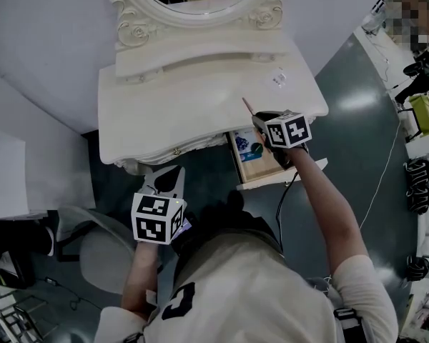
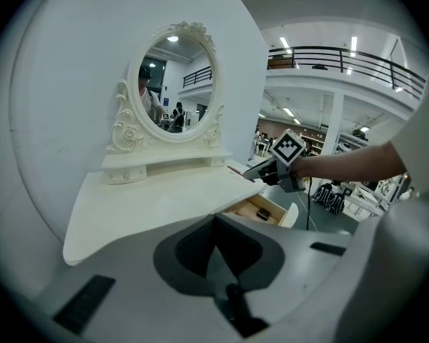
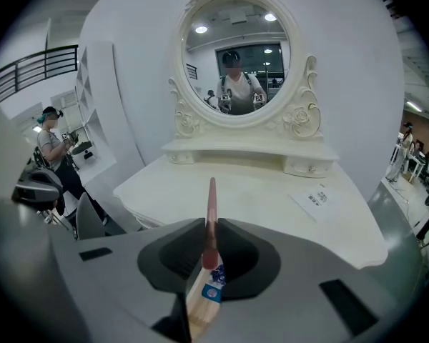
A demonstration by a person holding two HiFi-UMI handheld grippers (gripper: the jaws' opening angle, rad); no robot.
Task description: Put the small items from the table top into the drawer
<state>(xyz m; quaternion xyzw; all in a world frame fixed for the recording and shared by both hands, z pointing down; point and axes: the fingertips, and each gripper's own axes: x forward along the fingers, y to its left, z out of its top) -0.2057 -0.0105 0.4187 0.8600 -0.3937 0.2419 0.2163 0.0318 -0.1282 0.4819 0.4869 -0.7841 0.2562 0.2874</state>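
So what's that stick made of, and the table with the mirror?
The stick looks like wood. Its thin end has a smooth, dull red coat, and its wide end is bare pale tan with a blue sticker on it. The table is cream-white with a smooth painted look and carved swirls round the mirror. It is probably painted wood, though it could be moulded plastic.

Cream-painted table [image 1: 186, 113], smooth, satin; drawer [image 1: 257, 171] pale bare wood; brush [image 3: 211, 206] handle glossy reddish lacquer.

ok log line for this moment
left tongs shut, empty | right tongs shut on brush | drawer open | card on table
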